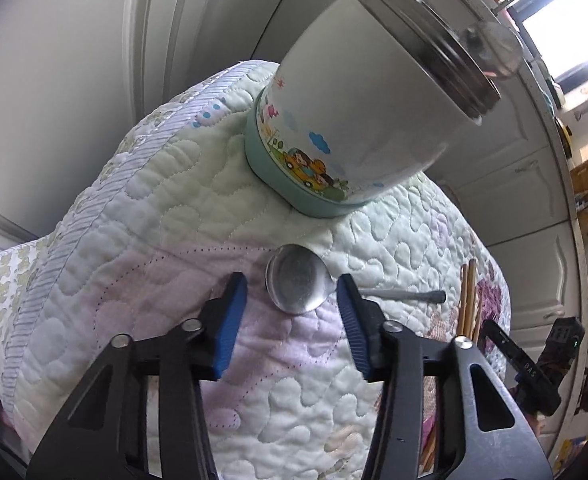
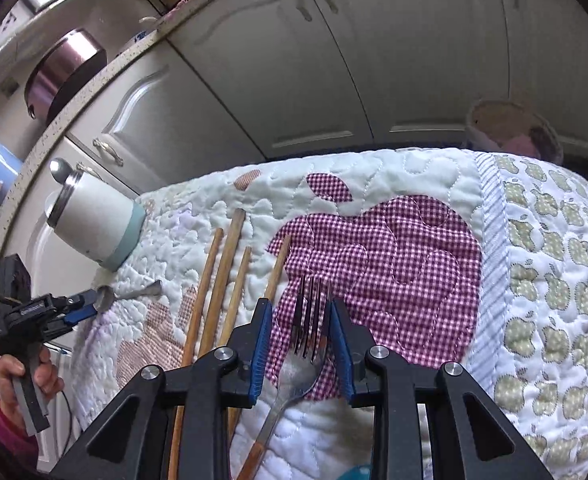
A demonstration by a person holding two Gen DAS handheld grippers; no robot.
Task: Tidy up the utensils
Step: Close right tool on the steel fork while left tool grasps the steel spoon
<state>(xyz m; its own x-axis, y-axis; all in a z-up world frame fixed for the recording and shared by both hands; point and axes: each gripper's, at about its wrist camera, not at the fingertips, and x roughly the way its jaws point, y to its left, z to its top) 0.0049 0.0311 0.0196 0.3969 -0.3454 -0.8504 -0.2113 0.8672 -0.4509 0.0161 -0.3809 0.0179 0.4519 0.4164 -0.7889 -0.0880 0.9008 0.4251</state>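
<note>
A metal spoon (image 1: 295, 288) lies on the quilted cloth (image 1: 154, 240), its bowl between the blue pads of my open left gripper (image 1: 292, 290); its handle runs right. A white cup with a teal base and steel rim (image 1: 357, 120) stands just beyond the spoon. My right gripper (image 2: 299, 312) is open with a metal fork (image 2: 307, 328) lying between its fingers, tines pointing away, on the checked apple patch. Several wooden chopsticks (image 2: 224, 276) lie left of the fork. The left gripper (image 2: 84, 310), the spoon (image 2: 134, 292) and the cup (image 2: 94, 224) also show in the right wrist view.
White cabinet doors (image 2: 333, 60) stand behind the cloth-covered table. A counter edge with pots (image 2: 66, 76) curves at the left. A round basket (image 2: 513, 128) sits past the far edge. The chopsticks also show in the left wrist view (image 1: 467, 296).
</note>
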